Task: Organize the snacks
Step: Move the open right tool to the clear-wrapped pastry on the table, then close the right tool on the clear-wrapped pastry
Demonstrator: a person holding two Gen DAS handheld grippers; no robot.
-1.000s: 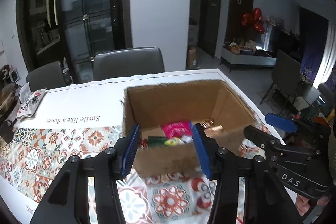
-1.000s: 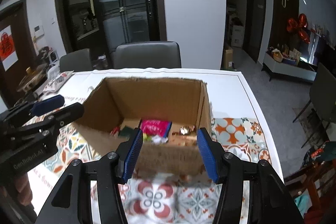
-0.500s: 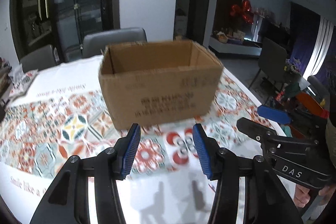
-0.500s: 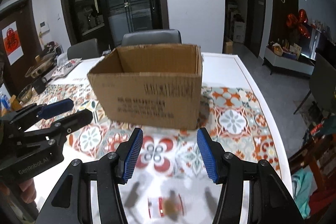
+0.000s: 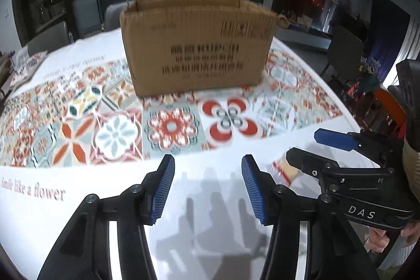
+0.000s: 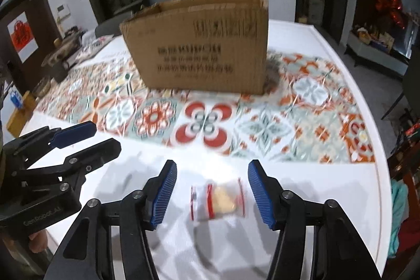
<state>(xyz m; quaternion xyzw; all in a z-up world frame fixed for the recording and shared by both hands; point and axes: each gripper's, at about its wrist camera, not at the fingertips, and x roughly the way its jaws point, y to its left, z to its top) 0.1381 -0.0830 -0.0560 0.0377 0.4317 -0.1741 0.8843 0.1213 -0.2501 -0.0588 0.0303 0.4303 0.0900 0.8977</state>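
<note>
Snack packet (image 6: pixel 219 200) now lies between the opening right tool (image 6: pixel 211 192), lowered.

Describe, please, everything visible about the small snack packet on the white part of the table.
The snack packet is a small clear plastic wrapper with red stripes near both ends and a pale yellow, biscuit-like piece inside. It lies flat on the white table, nearer than the cardboard box. It sits between the blue pads of the right gripper, whose jaws are opening; nothing touches it. Blur hides any print.
</note>
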